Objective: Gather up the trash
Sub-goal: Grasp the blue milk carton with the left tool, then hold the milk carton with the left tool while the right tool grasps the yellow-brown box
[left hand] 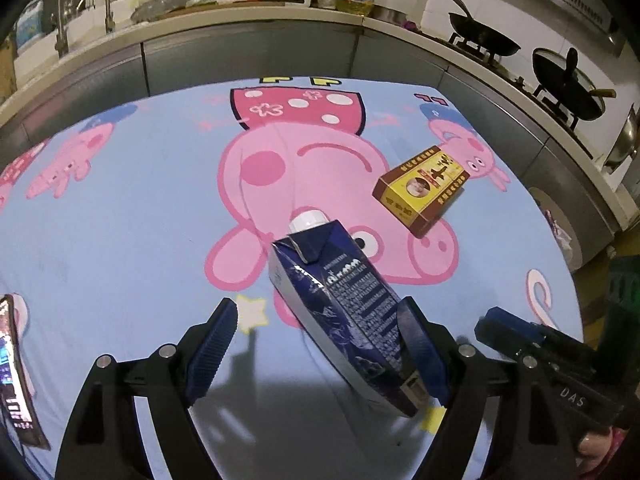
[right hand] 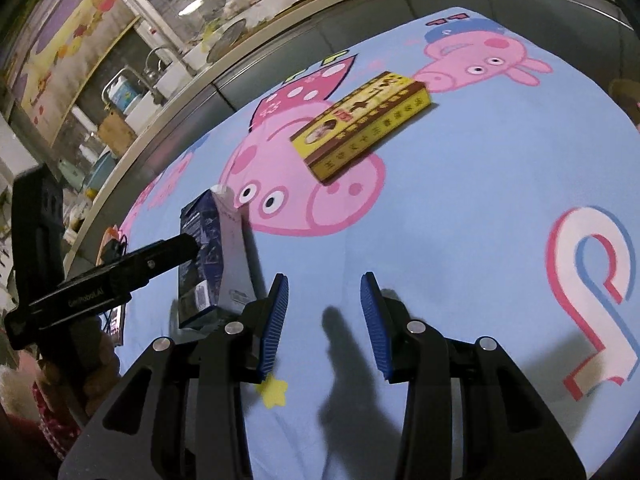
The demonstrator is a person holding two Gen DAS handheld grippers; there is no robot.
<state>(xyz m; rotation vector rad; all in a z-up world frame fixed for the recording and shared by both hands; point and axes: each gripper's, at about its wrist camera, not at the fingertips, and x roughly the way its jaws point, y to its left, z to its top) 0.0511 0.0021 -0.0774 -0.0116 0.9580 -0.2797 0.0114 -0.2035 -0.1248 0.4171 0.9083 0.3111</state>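
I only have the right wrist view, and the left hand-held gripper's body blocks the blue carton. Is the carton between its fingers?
Observer: Yes. In the left wrist view the blue carton lies between the open fingers of the left hand-held gripper.
Operator: Are both pads on it?
Observer: No. One pad touches the carton's side. The other pad stands apart, with the tablecloth showing between.
Operator: Any other trash on that side?
Observer: A printed wrapper lies at the left edge of that view.
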